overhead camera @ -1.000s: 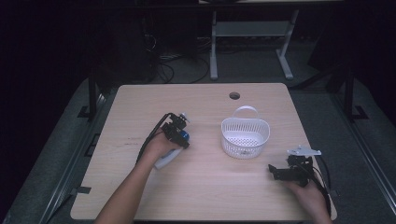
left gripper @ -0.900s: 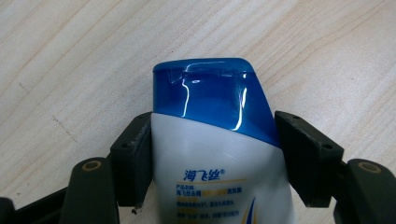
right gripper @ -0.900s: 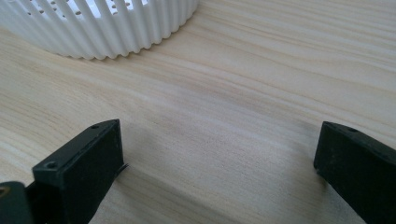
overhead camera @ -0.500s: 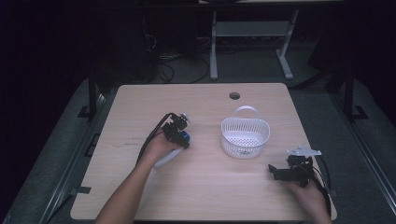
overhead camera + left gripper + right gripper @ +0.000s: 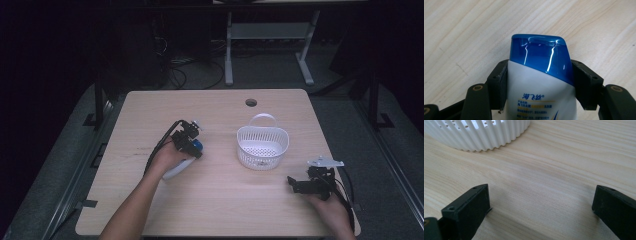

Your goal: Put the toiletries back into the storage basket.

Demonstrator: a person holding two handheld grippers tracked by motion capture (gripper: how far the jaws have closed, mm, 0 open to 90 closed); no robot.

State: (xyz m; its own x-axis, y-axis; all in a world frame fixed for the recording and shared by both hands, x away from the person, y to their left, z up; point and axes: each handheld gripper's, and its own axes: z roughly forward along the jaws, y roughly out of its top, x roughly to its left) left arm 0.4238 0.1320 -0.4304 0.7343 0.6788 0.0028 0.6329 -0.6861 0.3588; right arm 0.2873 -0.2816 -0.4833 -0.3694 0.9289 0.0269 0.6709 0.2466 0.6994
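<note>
Left gripper (image 5: 537, 82) fingers clamped on white plastic bottle with blue flip cap (image 5: 539, 75), having just closed onto it; bottle lies on pale wooden worktop (image 5: 215, 200), left of white perforated plastic basket (image 5: 262, 146). Right gripper (image 5: 541, 207) fingers wide apart, empty, near basket.

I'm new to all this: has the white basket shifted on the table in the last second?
No. The white basket sits at the same spot below the round hole in the table as before.

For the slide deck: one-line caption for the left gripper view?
Left gripper fingers closed on a white bottle with a blue cap, lying on the wooden table.
</note>
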